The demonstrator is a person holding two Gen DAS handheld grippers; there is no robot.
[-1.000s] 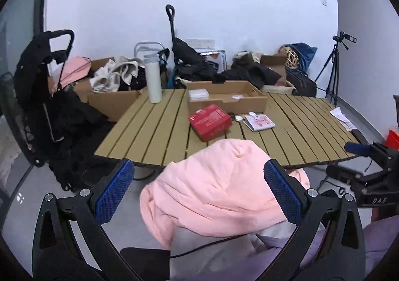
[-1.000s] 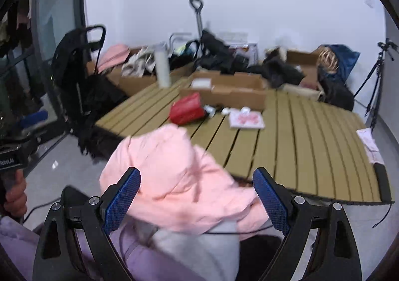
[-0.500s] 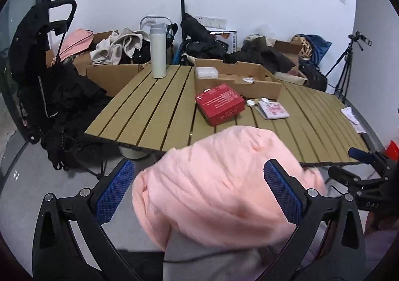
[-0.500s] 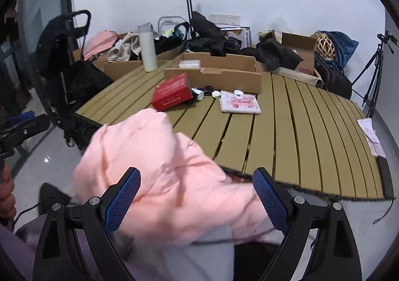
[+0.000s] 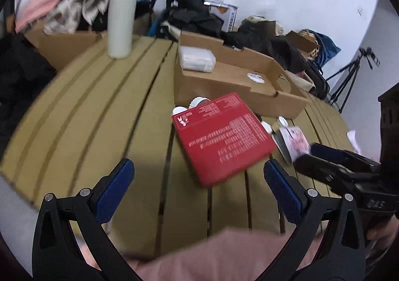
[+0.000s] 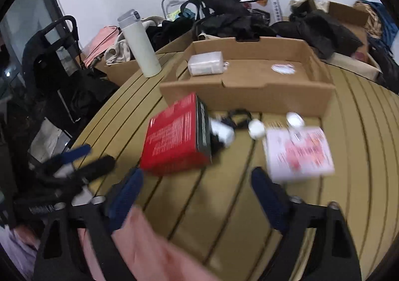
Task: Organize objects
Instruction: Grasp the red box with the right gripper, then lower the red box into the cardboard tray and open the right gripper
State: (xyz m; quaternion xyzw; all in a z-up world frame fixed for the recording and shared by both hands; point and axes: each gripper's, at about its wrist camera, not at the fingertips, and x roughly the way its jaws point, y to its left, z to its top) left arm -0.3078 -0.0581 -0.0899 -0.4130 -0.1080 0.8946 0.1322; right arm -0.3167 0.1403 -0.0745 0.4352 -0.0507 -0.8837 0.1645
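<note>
Left claw (image 5: 198, 185): jaws wide apart, nothing between the blue pads, hovering over the table's near edge, angled down at the red box.
Right claw (image 6: 195, 190): jaws apart with only bare slats between them; they have just been closing a little; blurred, low over the table.
Left claw seen from right wrist view: dark blurred shape at the left edge, off the table corner.
Table (image 5: 82, 116): tan slatted top, carries all the loose items.
Bottle (image 5: 121, 11): tall, pale, upright at the far left of the table, well apart from the rest.
Red box (image 5: 222, 137): flat, white print on top, lying skewed mid-table just in front of the cardboard tray, beyond the left claw's pads; in the right wrist view its dark side panel faces right.
Small white items (image 6: 256, 128): round white pieces and a dark cord between the red box and the pink booklet, close to the tray's front wall; details too blurred.
Cardboard tray (image 6: 249, 91): open, shallow, behind the red box; holds a clear wrapped packet (image 6: 205, 64) in its left end and a small white round thing (image 6: 283, 68) toward its right.
Pink booklet (image 6: 299, 152): flat, white-pink print, right of the red box, just past the right claw's right finger.
Pink cloth (image 5: 224, 256): fills the bottom of both views under the claws, at the table's near edge.
Background: piled dark clothes, cardboard boxes, a tripod (image 5: 349, 78) at far right.
</note>
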